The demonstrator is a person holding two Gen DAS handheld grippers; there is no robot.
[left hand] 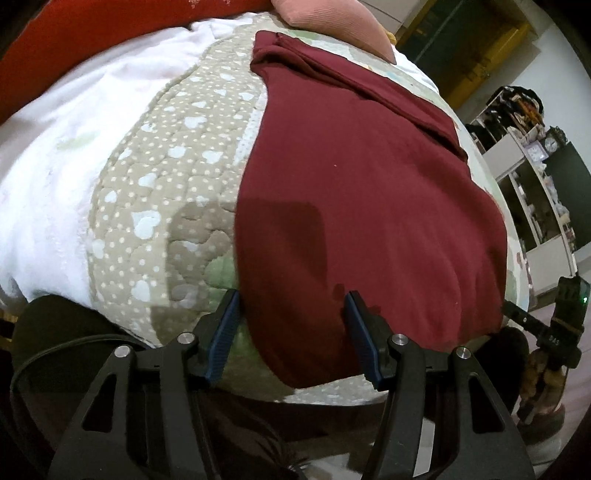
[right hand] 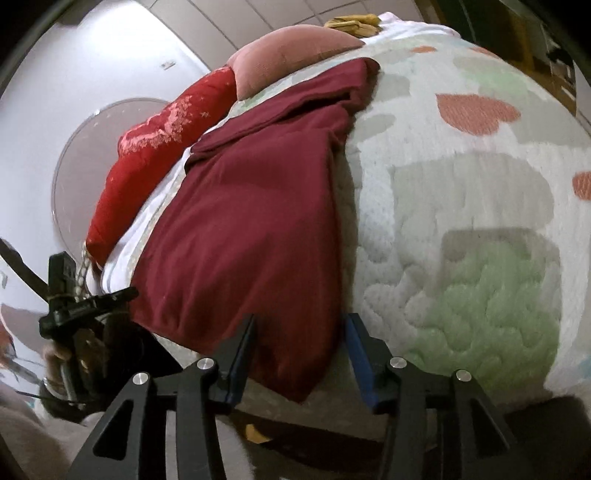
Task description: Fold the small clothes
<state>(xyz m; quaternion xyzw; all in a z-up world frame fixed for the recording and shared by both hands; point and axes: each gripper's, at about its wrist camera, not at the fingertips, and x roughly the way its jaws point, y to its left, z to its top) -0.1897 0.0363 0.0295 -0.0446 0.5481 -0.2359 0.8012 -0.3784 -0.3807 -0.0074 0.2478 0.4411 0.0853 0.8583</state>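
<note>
Here both grippers, left point(left hand: 291, 295) and right point(right hand: 301, 319), gape over the garment's point(left hand: 369, 206) lower hem; a shallow pinch might snag the quilt point(left hand: 166, 177) beneath.

Dim, soft indoor light (overhead, by the shadows), strong fisheye bending, dark corners.

The near hem of the maroon garment point(left hand: 354, 206) drops over the bed's point(left hand: 155, 192) front edge at the bottom centre of the left wrist view, and what lies below is lost in shadow. The pink pillow point(left hand: 332, 22) is cut off by the top edge there. At far right, the shelf's point(left hand: 532, 192) contents are too small to tell. In the right wrist view, the red cushion point(right hand: 155, 147) is partly hidden behind the garment, and the yellow item point(right hand: 354, 20) at the top is blurred.
</note>
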